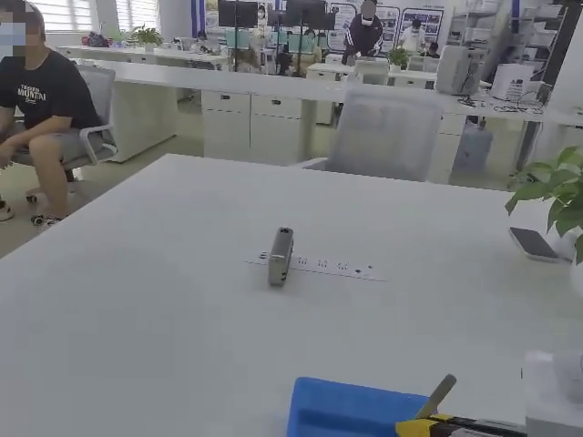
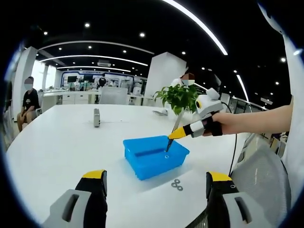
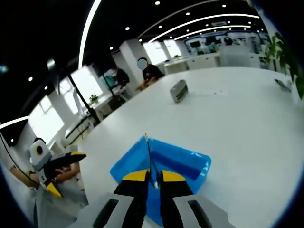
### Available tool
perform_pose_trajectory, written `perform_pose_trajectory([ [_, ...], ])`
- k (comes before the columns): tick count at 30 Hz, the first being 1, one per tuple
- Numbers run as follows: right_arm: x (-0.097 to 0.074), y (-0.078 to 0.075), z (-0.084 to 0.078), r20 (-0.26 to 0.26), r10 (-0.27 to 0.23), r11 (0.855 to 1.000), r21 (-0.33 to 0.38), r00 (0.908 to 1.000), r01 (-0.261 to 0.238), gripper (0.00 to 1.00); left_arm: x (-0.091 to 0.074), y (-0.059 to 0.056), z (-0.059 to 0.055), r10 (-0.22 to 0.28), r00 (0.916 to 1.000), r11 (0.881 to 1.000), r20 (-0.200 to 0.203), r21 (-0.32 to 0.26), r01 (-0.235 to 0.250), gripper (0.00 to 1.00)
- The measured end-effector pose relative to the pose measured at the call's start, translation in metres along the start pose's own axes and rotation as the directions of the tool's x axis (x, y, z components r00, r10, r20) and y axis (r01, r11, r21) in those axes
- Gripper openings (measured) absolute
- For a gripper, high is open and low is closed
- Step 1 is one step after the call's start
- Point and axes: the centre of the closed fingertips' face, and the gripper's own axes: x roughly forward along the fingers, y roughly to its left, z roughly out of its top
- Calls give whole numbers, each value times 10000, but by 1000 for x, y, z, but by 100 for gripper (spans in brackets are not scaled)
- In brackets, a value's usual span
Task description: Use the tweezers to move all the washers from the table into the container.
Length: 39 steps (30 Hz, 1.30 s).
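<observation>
A blue container (image 2: 154, 156) sits on the white table (image 2: 57, 142), also seen in the head view's bottom (image 1: 351, 410). My right gripper (image 2: 190, 130) is shut on metal tweezers (image 2: 175, 128), whose tip hangs over the container's right part with a small ring at its end. From the right gripper view the tweezers (image 3: 148, 154) run between my shut right gripper (image 3: 152, 178) out over the container (image 3: 187, 161). Two washers (image 2: 177, 185) lie on the table just in front of the container. My left gripper (image 2: 156, 176) is open, short of the container, holding nothing.
A grey adaptor (image 1: 281, 256) stands on a flat power strip (image 1: 337, 266) mid-table. A phone (image 1: 533, 243) and a potted plant (image 1: 556, 187) are at the right edge, a white box (image 1: 551, 396) at the near right. A person (image 1: 41, 100) sits far left.
</observation>
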Motion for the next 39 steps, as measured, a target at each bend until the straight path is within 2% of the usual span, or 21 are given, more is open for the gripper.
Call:
perform_pose_trajectory([
  [10,14,-6,-11,-451,-225,9990,-404,9987,207,5,1,-1,-3,-72,9998,9999,-181,123,74,86],
  [18,18,-11,-17,-629,-409,9977,-571,9972,373,5,1,-2,-5,-95,9996,9998,-282,156,100,84],
  [22,21,-13,-22,-730,-561,9934,-1044,9957,483,5,1,-2,-7,-114,9992,9997,-379,200,122,84],
  [33,23,-6,-23,-570,-628,9744,-2195,9964,489,6,1,-2,-10,-89,9985,9996,-532,271,103,83],
  [39,14,0,-14,-121,-628,9688,-2409,9980,580,6,1,-1,-10,-30,9987,9996,-517,282,44,83],
])
